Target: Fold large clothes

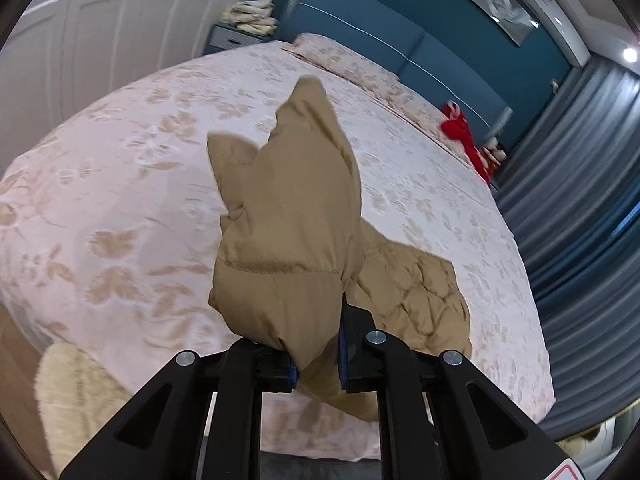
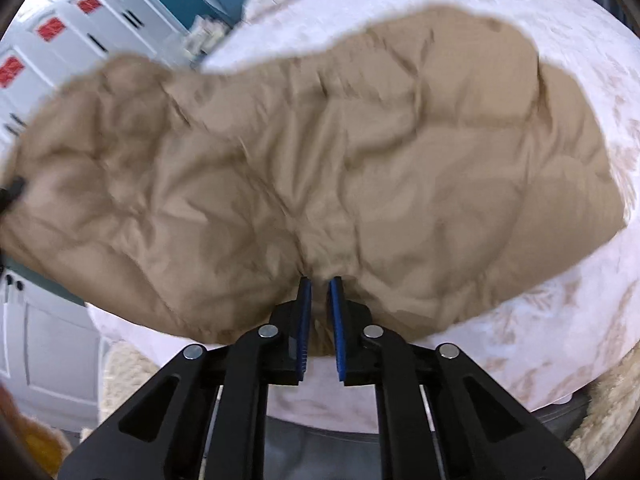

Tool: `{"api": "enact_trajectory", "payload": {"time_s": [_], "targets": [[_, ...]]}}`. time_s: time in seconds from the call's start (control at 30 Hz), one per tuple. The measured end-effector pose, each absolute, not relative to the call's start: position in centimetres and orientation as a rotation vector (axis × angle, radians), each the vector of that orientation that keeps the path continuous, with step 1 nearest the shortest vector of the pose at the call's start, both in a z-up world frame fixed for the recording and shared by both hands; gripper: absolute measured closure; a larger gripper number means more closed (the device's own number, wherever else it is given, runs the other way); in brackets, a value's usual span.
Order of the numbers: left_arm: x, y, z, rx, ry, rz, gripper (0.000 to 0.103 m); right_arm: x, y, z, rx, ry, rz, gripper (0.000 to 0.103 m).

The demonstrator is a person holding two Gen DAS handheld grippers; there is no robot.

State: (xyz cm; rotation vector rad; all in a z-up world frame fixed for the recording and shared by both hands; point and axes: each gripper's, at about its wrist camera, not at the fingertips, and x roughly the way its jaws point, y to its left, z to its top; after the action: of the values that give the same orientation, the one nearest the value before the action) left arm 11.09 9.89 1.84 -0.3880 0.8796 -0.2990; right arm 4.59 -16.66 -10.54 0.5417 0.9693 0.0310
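Observation:
A tan quilted jacket (image 1: pixel 288 208) is raised over the bed (image 1: pixel 120 184). My left gripper (image 1: pixel 320 320) is shut on a puffy fold of it, and the cloth bulges up over the fingers and hides the left one. The rest of the jacket trails down to the bedspread on the right. In the right wrist view the jacket (image 2: pixel 320 152) spreads wide and crumpled across the bed (image 2: pixel 560 320). My right gripper (image 2: pixel 320 284) is shut on its near edge, with cloth pinched between the blue pads (image 2: pixel 338 320). A black part (image 2: pixel 12 192) touches the jacket's far left end.
A blue headboard (image 1: pixel 400 40) and a pillow (image 1: pixel 344 60) lie at the bed's far end, with a red item (image 1: pixel 464 132) near the right edge. Folded towels (image 1: pixel 252 16) sit on a nightstand. White wardrobe doors (image 1: pixel 100 32), grey curtains (image 1: pixel 580 200) and a cream rug (image 1: pixel 68 392) surround the bed.

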Motion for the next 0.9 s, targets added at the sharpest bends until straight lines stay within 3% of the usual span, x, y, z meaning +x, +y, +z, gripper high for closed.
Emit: {"api": "enact_trajectory", "payload": {"time_s": [0.23, 0.5, 0.77, 0.9], "targets": [[11.9, 13.0, 1.4, -0.426, 0.895, -0.227, 0.093, 6.6, -12.2, -11.9, 0.541, 1.041, 0.151, 0.095], [10.2, 6.3, 3.9, -0.291, 0.851, -0.388, 0.093, 8.4, -9.2, -15.0, 0.634, 1.085, 0.263, 0.103], [8.9, -2.5, 2.6, -0.173, 0.908, -0.584, 0.093, 1.4, -21.2, -10.5, 0.759, 1.040, 0.101, 0.102], [8.0, -5.6, 0.5, -0.138, 0.983, -0.644, 0.093, -1.4, -26.1, -7.6, 0.647, 1.015, -0.071, 0.102]]}}
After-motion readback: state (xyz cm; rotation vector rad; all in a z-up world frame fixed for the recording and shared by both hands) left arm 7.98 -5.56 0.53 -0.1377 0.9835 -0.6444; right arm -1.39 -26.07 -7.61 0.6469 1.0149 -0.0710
